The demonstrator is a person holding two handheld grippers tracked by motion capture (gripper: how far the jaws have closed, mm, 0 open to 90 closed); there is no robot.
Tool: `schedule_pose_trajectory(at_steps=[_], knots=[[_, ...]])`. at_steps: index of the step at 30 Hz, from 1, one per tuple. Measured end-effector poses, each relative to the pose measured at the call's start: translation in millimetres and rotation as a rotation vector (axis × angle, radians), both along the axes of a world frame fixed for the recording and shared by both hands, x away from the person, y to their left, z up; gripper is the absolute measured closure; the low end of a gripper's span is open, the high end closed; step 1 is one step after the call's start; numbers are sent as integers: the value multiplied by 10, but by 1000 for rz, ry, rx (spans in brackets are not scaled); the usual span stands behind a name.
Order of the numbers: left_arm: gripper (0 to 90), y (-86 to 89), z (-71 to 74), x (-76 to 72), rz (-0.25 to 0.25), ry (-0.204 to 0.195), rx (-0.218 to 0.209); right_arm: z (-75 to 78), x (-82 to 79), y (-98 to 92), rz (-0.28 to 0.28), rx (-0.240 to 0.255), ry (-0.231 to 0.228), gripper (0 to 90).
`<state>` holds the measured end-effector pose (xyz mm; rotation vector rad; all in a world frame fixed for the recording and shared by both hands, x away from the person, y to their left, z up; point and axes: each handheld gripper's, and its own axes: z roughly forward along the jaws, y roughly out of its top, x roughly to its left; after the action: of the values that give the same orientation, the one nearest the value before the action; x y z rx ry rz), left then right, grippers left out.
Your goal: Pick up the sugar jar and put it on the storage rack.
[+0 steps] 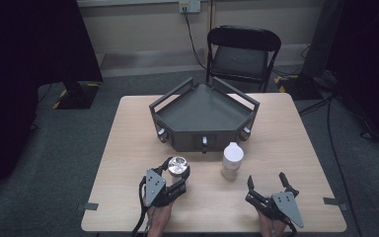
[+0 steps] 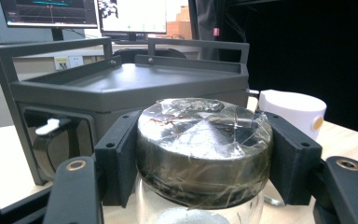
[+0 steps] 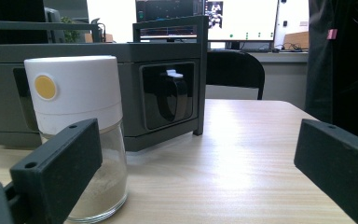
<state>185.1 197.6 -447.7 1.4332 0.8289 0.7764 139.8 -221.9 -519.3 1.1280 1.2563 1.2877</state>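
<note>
- The left gripper (image 1: pixel 176 174) is clamped on the metal lid of a glass jar (image 2: pixel 204 144). Both jaws press the lid's sides, which suggests a grip meant to steady or lift the jar.
- The right gripper (image 1: pixel 266 185) rests released, with its jaws spread wide and nothing between them.
- A white-capped jar (image 3: pixel 77 126) of pale powder stands just ahead of its left jaw, untouched.
- A grey tray (image 1: pixel 205 111) sits beyond both grippers and looks like the likely destination.
</note>
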Motion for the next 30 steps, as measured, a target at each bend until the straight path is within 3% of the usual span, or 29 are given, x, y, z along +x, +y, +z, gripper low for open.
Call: schedule_pose_trajectory(at_steps=[15, 20, 26, 30], knots=[[351, 25, 203, 266, -18, -7, 3, 1, 0, 5, -2, -1, 0, 0], [351, 14, 372, 391, -25, -27, 15, 1, 0, 5, -2, -1, 0, 0], [351, -25, 548, 516, -10, -10, 27, 0, 0, 7, -3, -1, 0, 0], [351, -21, 579, 560, -4, 0, 4, 0, 0, 7, -4, -1, 0, 0]])
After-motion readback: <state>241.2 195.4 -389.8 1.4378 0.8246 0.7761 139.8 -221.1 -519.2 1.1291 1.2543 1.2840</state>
